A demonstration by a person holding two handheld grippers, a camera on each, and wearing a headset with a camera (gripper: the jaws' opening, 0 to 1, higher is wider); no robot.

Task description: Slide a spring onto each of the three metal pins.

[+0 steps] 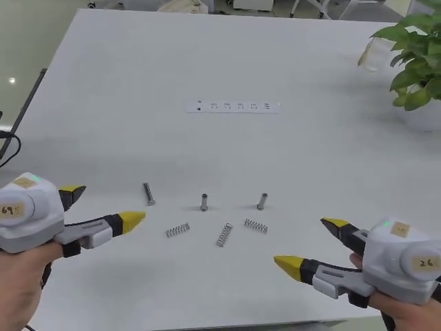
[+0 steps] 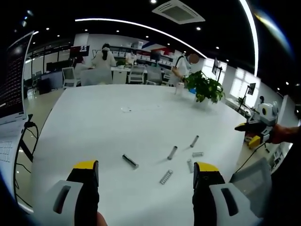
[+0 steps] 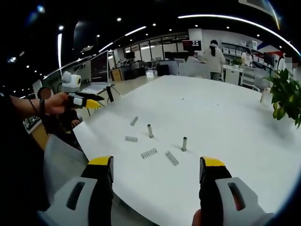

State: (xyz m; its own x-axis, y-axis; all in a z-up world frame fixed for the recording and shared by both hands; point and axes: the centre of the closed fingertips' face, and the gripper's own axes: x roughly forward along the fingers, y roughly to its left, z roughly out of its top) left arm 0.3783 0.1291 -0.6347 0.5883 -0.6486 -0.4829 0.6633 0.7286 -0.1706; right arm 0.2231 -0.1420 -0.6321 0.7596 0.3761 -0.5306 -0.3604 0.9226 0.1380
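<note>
Three short metal pins rest on the white table: the left pin lies on its side, while the middle pin and the right pin stand upright. Just in front of them lie three loose springs. My left gripper hovers open to the left of the pins with nothing between its fingers. My right gripper hovers open at the near right, also holding nothing. The pins and springs lie ahead of the left jaws; the right gripper view has them too, pins and springs.
A white label strip lies at mid-table. A potted plant and a clear cup stand at the far right corner. A laptop and a cable sit off the left edge. People stand among desks far behind.
</note>
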